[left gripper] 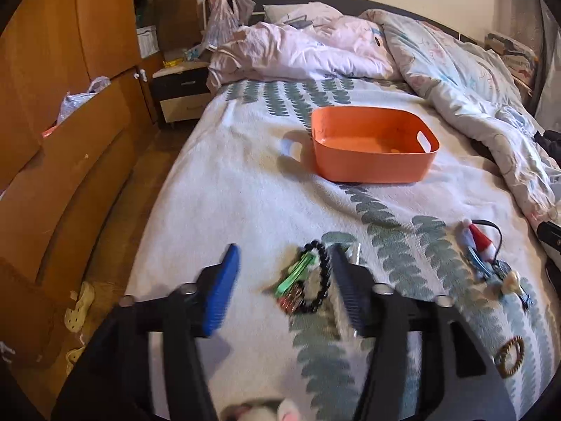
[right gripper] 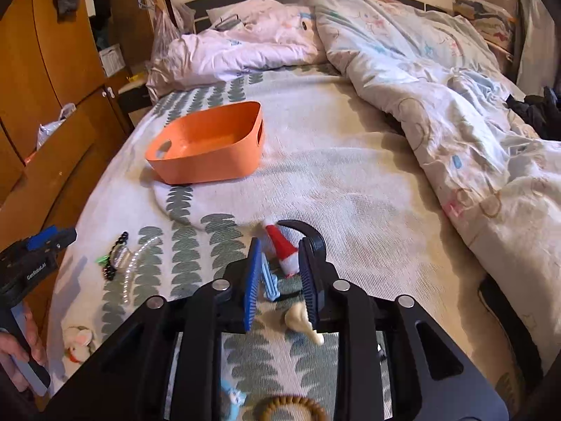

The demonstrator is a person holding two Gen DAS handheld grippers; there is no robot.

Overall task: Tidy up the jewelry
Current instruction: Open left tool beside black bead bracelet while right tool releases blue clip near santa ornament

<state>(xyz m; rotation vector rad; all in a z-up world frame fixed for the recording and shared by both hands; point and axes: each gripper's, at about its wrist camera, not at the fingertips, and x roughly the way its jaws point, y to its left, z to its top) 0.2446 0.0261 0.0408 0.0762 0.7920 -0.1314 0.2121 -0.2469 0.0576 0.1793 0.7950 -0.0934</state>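
Jewelry pile (left gripper: 305,280) on bed (left gripper: 245,193); my left tongs (left gripper: 284,280) angled down, spread apart; right tongs (right gripper: 280,280) angled down, parted, gripping nothing.

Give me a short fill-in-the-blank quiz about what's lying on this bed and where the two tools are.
1. The bin on the bedspread is coloured ____.
2. The black bead bracelet lies beside a hair clip coloured ____.
3. Ahead of the right tool lies a small cone hat, red and ____.
4. The left tool has jaws that stand ____.

Missing words: orange; green; white; open
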